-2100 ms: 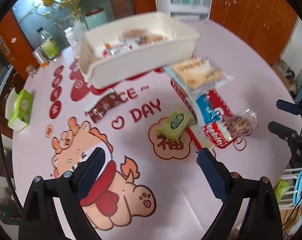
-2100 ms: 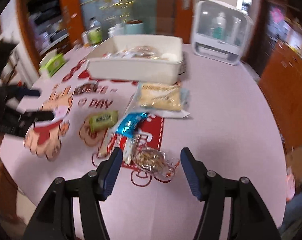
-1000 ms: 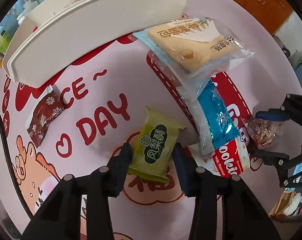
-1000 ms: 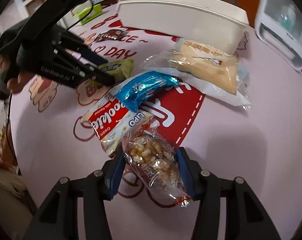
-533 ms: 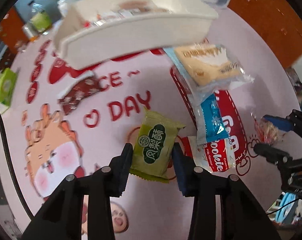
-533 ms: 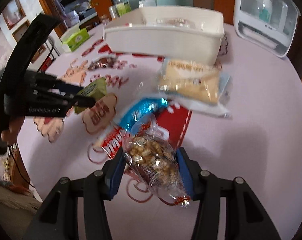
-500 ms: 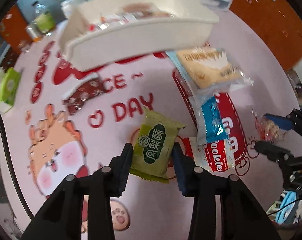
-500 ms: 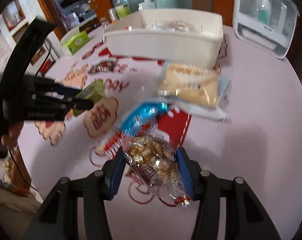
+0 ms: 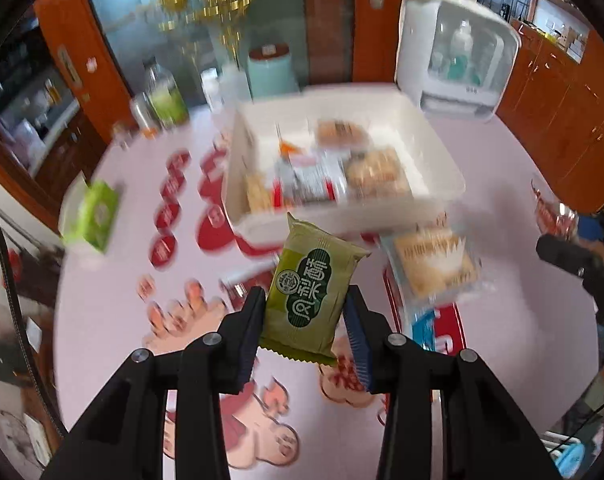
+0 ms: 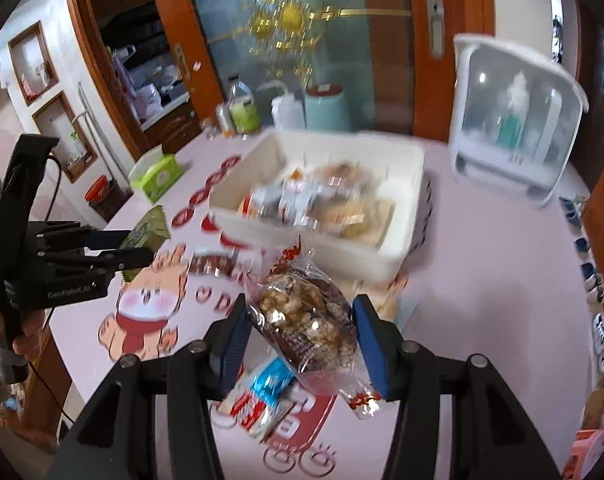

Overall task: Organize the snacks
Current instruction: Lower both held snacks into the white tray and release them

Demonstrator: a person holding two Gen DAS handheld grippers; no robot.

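The olive-green foil snack packet point(image 9: 312, 294) with a dark green label and white characters sits in the lower middle of the left wrist view, standing tilted above the pink cartoon-printed worktop point(image 9: 114, 320). The left gripper point(image 9: 306, 320) has its jaws drawn in narrow and pinching the packet's two long sides.

In the right wrist view, a clear plastic bag of golden-brown caramel-coloured clusters point(image 10: 306, 316) with a red printed crimp fills the lower centre. The right gripper point(image 10: 300, 334) has its jaws part-way spread and clamped on the bag's sides, holding it off the worktop.

Beyond both, in the middle of each frame, a white rectangular plastic tub point(image 10: 398, 216) stands on the worktop, blurred, with assorted wrapped snacks inside. Below the bag, a blue wrapper point(image 10: 272, 378) and a red-and-white cookie packet point(image 10: 246, 408) lie on the worktop. A pale wafer packet point(image 9: 434, 262) lies at right of the left wrist view.
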